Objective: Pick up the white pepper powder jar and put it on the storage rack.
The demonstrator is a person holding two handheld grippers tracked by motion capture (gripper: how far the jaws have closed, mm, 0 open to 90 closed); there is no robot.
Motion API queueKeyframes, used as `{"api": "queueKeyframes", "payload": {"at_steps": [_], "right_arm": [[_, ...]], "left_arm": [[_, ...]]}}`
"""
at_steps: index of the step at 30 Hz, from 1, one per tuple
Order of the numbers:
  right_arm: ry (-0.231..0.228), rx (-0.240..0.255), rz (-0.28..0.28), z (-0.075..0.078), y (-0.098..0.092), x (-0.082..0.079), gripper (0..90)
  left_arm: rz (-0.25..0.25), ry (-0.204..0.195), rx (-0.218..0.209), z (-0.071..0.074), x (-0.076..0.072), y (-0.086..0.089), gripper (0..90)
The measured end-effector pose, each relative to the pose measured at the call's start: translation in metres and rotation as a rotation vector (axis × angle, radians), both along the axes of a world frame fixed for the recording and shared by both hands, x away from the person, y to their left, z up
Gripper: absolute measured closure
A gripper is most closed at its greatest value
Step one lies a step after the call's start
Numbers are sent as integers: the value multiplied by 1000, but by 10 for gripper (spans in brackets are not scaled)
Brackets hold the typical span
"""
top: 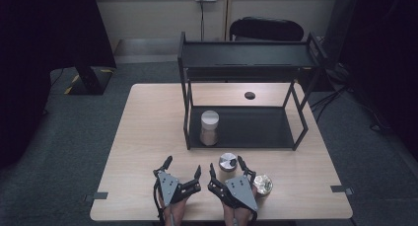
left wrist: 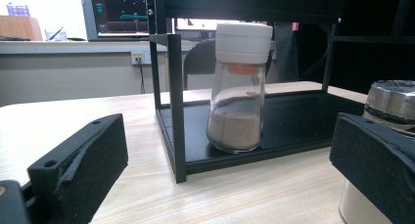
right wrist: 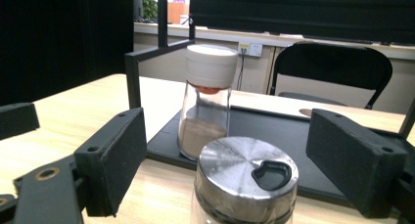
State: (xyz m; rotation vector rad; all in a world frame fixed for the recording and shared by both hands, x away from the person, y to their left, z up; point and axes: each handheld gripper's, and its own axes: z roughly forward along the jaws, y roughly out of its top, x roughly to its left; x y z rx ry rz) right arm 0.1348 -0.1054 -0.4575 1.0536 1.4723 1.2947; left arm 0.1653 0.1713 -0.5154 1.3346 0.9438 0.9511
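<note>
The right tool (top: 233, 168) stands at the near edge of the pale wooden table (top: 148, 137), its two black jaws set on either side of a small clear glass shaker jar with a shiny steel cap (right wrist: 247, 177). In the right gripper view there is a gap between each pad and the glass, so the tool is released and not yet pressing, with the jar between the jaws. The jar stands upright on the table, just in front of the black metal two-level rack (top: 246, 132).

I judge this jar to be light, because it is small and I cannot tell what is inside. The glass wall is stiff but smooth, so it can slip, and it can break if it falls. The steel cap is rounded and polished, and it has a pouring hole; I think the pads should close lower, on the straight glass body under the cap, from two opposite sides.

Just to the right of it stands another small jar with a crinkled silver top (top: 262, 184). The left tool (top: 183, 169) is released too, with nothing between its jaws, near the first jar.

Farther away, on the lower tray of the rack, stands a tall clear glass jar with a white plastic cap and brown powder (left wrist: 240, 87).
</note>
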Motion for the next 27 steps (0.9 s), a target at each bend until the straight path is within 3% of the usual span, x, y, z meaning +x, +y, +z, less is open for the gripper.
{"api": "queueKeyframes", "payload": {"at_steps": [19, 27], "right_arm": [[22, -27, -103, -5, 25, -5, 187], [53, -43, -162, -6, 34, -3, 206]], "left_arm": [[-2, 0, 0, 0, 0, 0, 2], [-2, -1, 0, 0, 0, 0, 2]]}}
